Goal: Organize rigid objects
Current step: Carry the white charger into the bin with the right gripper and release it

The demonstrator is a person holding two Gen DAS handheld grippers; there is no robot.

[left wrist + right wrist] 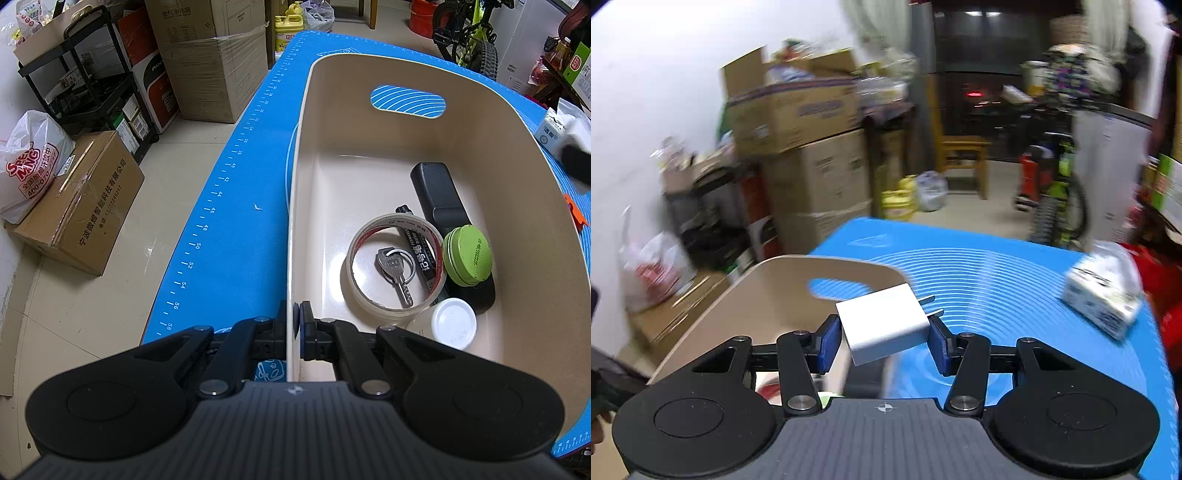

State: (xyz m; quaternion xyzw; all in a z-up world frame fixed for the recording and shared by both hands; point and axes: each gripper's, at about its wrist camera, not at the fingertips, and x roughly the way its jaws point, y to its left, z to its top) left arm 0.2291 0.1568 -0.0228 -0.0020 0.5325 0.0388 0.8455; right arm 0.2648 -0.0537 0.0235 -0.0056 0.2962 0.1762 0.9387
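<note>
With the left gripper pinching the bin wall, the right gripper clamps a white charger, needing lowering toward seven o'clock into the bin.

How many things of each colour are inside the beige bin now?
Black: 2, remote and marker
Green: 1, tin
White: 1, lidded jar
Clear: 1, tape roll
Silver: 1, key
Total: 6

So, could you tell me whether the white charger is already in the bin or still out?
Out: the right hand-held gripper holds the white charger above the bin rim.
</note>
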